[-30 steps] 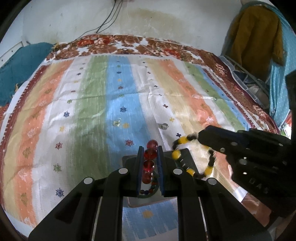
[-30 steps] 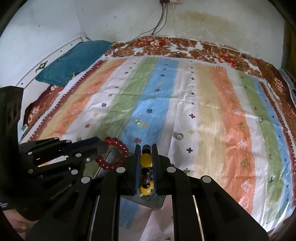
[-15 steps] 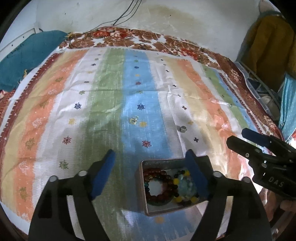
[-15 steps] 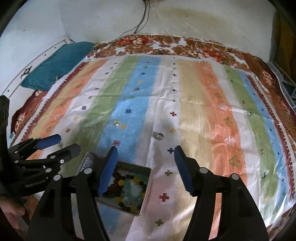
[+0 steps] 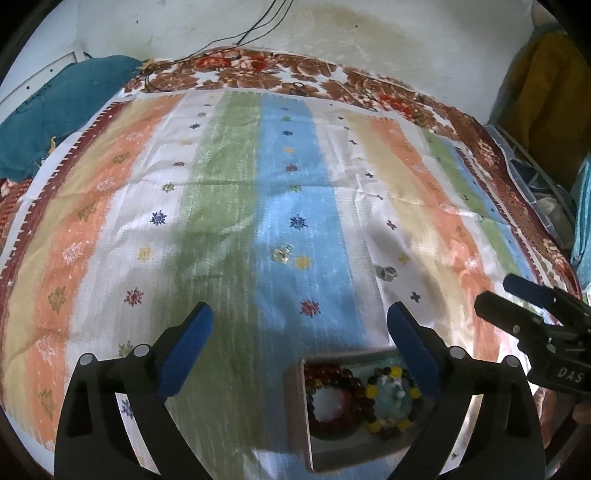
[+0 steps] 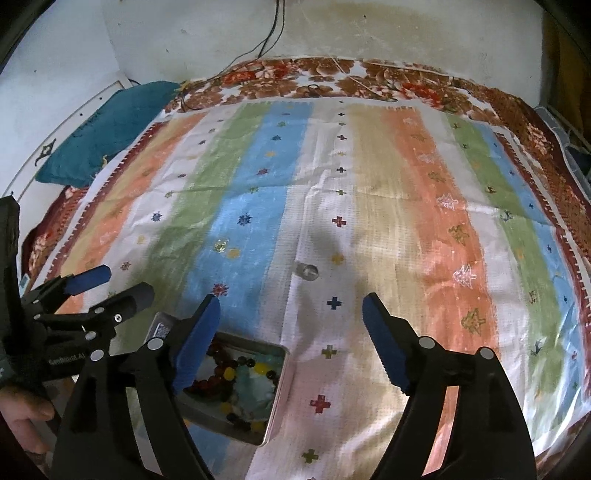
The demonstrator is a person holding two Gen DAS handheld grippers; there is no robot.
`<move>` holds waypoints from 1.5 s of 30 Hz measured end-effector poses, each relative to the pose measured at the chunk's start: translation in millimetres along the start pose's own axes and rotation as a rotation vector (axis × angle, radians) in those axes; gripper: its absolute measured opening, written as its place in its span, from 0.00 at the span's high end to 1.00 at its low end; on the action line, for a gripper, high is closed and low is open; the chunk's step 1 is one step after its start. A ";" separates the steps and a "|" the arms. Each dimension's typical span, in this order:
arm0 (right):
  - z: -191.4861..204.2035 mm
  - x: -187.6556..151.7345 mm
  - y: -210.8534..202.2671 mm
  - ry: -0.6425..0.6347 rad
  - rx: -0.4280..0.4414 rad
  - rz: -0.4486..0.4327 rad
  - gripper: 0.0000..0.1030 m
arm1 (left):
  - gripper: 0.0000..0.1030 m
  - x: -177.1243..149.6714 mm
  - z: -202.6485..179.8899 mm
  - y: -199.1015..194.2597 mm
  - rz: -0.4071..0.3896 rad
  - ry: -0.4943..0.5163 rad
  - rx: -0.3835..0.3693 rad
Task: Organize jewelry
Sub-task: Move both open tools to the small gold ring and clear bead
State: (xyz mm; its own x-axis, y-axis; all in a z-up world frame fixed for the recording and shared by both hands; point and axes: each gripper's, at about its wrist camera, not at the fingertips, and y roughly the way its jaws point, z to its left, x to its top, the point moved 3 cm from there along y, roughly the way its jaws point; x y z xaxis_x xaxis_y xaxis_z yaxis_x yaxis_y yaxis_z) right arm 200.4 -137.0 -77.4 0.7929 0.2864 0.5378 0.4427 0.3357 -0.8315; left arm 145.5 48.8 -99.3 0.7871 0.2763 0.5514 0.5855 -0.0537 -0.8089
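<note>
**Both grippers spread wide above a tin of beads on a striped bedspread**

A striped bedspread (image 5: pixel 229 206) covers nearly the whole scene, its bands running orange, white, green, blue and tan toward a stained wall (image 5: pixel 369 40). Under it lies a brown floral blanket (image 5: pixel 266 70) that shows along the far edge and the right side. A teal pillow (image 5: pixel 55 110) rests at the far left corner, and dark cables (image 6: pixel 273 33) hang down the wall to the blanket. At the right edge of the left wrist view hangs mustard-coloured cloth (image 5: pixel 546 81).

The left gripper (image 5: pixel 299 328) hangs above the bedspread with its blue-padded fingers (image 5: pixel 184 347) released and far apart, holding nothing. The right gripper (image 6: pixel 291 317) is likewise spread wide and empty. Each one shows at the side of the other's view, and there too the jaws stand apart.

A metal tin (image 5: pixel 295 402) sits on the bedspread just below both grippers, near its close edge. Inside it lie a red bead bracelet (image 5: pixel 332 402) on the left and a yellow and dark bead bracelet (image 5: pixel 391 402) on the right, the two touching, with a pale green piece (image 5: pixel 391 398) in the ring of the second. In the right wrist view the left finger (image 6: pixel 195 343) of that gripper covers part of the tin's contents.

Farther out on the bedspread, well apart from the tin, lie two small loose pieces: a clear yellowish bead (image 5: pixel 281 254) on the blue band and a clear ring (image 5: pixel 386 272) on the white band.
</note>
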 end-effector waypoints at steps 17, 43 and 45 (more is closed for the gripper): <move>5.2 12.2 41.2 -0.067 0.002 0.085 0.20 | 0.07 26.2 17.0 49.0 0.053 -0.064 -0.014; 13.4 25.0 83.2 -0.117 0.051 0.135 0.20 | 0.07 42.4 5.6 107.0 0.140 0.034 -0.004; 13.0 25.7 88.1 -0.120 0.049 0.144 0.20 | 0.07 42.5 6.7 111.1 0.148 0.034 -0.005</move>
State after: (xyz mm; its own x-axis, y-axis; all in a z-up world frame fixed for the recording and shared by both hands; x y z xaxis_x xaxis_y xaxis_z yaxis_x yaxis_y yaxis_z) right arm 254.4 -88.4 -135.0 0.7895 0.4387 0.4292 0.3053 0.3260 -0.8947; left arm 242.8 61.0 -167.1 0.8711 0.2328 0.4324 0.4631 -0.0963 -0.8811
